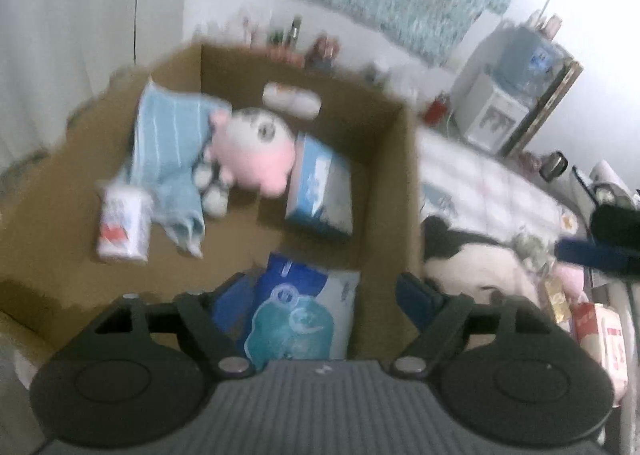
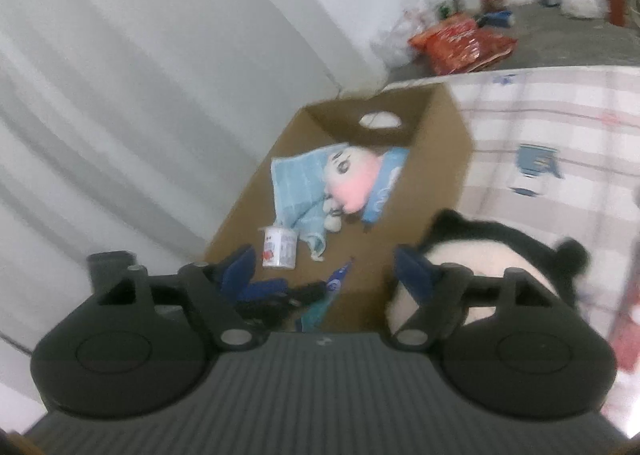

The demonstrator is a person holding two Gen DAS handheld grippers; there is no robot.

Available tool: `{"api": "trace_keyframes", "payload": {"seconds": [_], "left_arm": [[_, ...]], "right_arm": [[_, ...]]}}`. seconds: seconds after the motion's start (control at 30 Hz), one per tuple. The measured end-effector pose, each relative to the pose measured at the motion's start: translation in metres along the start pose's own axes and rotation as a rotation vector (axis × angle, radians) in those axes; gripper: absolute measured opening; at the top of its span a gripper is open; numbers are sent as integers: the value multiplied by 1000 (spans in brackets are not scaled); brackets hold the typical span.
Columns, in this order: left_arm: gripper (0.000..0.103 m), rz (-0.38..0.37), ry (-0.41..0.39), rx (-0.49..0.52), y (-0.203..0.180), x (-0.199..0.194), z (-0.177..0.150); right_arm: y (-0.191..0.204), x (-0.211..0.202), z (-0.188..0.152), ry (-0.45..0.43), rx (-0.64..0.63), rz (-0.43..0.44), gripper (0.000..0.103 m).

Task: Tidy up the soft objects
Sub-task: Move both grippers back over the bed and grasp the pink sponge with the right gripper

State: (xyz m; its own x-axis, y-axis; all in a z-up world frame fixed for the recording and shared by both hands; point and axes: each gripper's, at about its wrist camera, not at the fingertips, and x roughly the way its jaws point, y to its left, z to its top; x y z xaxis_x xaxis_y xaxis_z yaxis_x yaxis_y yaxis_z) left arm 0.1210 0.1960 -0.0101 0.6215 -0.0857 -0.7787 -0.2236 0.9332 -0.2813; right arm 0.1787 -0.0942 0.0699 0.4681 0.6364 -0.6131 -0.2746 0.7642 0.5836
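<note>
So right now both grippers are spread wide with nothing pinched in either one. The left gripper (image 1: 320,287) hangs over the near end of the cardboard box (image 1: 384,191), with a blue-and-white soft pack (image 1: 304,315) lying loose in the gap between its fingers, pads not on it.

The right gripper (image 2: 324,271) is the nearer one to the panda plush (image 2: 492,255), which sits outside the box at about 2 o'clock from its fingertips, just behind the right finger. The panda's long axis seems to run across the view, though blur makes that iffy.

My guess is the panda goes in next, so swing right.

It's lying on a checked bedsheet (image 2: 560,127). Already in the box: pink plush (image 1: 256,151), blue towel (image 1: 168,143). Curtain at 9 o'clock.
</note>
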Motion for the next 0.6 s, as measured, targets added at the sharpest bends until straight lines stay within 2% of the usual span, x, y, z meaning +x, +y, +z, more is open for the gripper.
{"api": "trace_keyframes", "payload": {"seconds": [0.17,0.37,0.47,0.6], "left_arm": [[92,23,-153,93,-33,-50,-8],[98,-20,-260,247,-94,-88,-24],[99,-69,-266,331,-129,-90,-32],[99,-131,-223,429,-179,-70,-44]], "right_arm": [[-29,-57,-42,-94,84,-15,86],[-83,-122,-93,-184,196,-139,86],[-108,-154,-100,-230,223,-204,86],[-134,-185,-92,-272,217,-298,86]]}}
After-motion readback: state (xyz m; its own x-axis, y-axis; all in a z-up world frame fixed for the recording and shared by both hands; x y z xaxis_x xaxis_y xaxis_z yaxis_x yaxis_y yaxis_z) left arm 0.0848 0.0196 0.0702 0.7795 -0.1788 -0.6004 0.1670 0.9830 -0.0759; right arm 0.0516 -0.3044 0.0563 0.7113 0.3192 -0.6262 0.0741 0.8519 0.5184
